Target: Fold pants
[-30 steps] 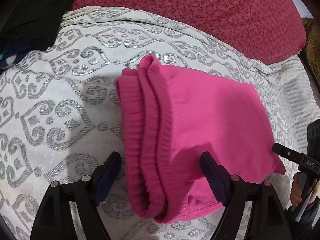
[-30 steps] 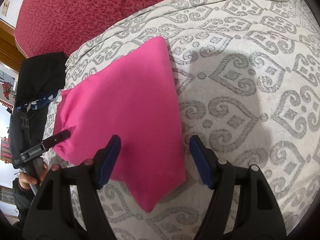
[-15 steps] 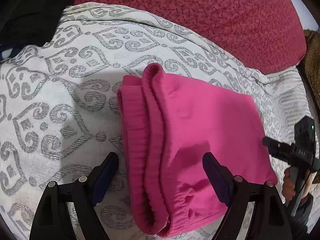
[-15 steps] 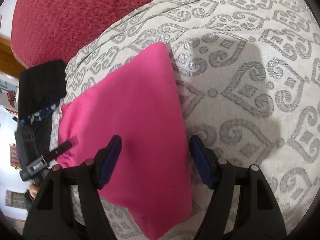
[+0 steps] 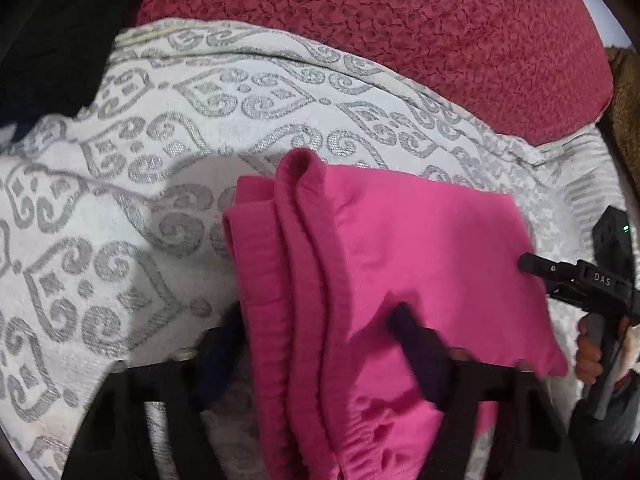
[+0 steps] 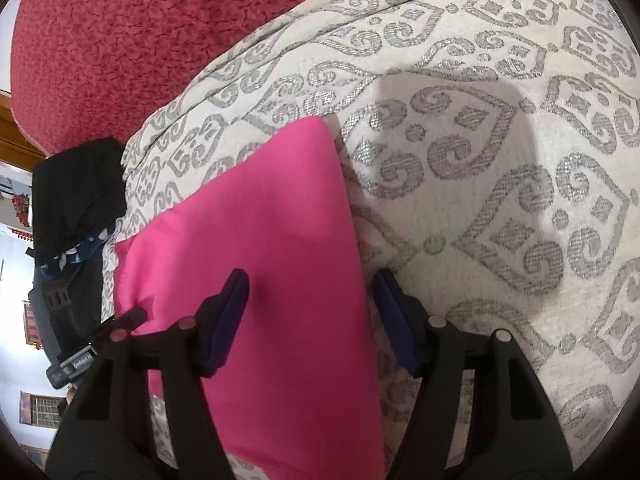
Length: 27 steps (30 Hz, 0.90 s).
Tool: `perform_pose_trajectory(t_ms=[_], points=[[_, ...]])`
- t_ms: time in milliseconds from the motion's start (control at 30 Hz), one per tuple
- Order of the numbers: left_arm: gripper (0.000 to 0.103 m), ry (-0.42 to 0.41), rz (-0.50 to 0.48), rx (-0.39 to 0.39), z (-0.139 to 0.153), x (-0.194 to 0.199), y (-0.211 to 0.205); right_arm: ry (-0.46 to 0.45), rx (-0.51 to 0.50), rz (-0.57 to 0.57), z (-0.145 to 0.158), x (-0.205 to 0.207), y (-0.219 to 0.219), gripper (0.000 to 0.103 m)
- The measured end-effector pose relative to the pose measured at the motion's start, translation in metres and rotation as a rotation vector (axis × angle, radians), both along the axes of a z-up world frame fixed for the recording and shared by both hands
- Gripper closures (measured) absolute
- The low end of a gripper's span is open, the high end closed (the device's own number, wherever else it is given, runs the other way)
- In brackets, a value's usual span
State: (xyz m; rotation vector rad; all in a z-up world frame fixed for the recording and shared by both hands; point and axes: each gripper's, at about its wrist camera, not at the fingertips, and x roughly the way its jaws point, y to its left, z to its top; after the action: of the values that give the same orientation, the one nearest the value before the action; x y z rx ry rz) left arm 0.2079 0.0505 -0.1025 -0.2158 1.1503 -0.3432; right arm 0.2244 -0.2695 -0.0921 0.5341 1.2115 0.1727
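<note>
Pink pants (image 5: pixel 400 280) lie folded into compact bundle on grey-patterned bedcover (image 5: pixel 120 240). Since a second ago both claws advanced: left gripper (image 5: pixel 316 344) straddles waistband end, right gripper (image 6: pixel 312 312) straddles opposite edge; both spread, nothing clamped. Likely prelude to pinching for final fold or lift.

Hot pink pants (image 5: pixel 400 264), soft knit fabric, already folded into compact, roughly rectangular bundle. Lying flat on patterned white-and-grey bedspread (image 5: pixel 120 240). In left wrist view, ribbed elastic waistband stacked in several layers along bundle's left edge, gathered and puckered at near end. Rest of top surface smooth, few faint creases. In right wrist view, same bundle (image 6: pixel 272 240) shows plain pink panel, far corner pointing toward red cover, right edge straight and clean.
</note>
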Motion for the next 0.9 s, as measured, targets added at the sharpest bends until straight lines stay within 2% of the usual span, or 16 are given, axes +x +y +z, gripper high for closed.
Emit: perform_pose_trajectory(t_ms=[67,133,167,233,333,500,667,900], points=[[0.058,0.012,0.015,-0.024,-0.001,0.001,0.002,0.005,-0.104,0.009,0.003,0.0,0.006,0.068],[0.071,0.017,0.037,-0.025,0.002,-0.001,0.003,-0.006,-0.112,0.019,0.008,-0.003,0.01,0.088],[0.073,0.011,0.037,-0.016,0.004,-0.003,0.002,-0.024,-0.076,0.022,0.013,-0.006,0.011,0.089],[0.079,-0.013,0.022,0.025,0.013,-0.007,-0.005,-0.075,-0.086,0.019,0.027,-0.013,0.013,0.09],[0.082,-0.051,-0.005,0.079,0.027,-0.014,-0.016,-0.152,-0.112,0.052,0.048,-0.026,0.023,0.09],[0.082,-0.077,-0.032,0.077,0.05,-0.022,-0.03,-0.223,-0.143,0.075,0.076,-0.048,0.026,0.091],[0.082,-0.115,-0.094,0.094,0.074,-0.029,-0.062,-0.262,-0.146,0.045,0.094,-0.066,0.004,0.091],[0.082,-0.131,-0.193,0.091,0.095,-0.024,-0.128,-0.299,-0.144,-0.048,0.116,-0.09,-0.056,0.091]])
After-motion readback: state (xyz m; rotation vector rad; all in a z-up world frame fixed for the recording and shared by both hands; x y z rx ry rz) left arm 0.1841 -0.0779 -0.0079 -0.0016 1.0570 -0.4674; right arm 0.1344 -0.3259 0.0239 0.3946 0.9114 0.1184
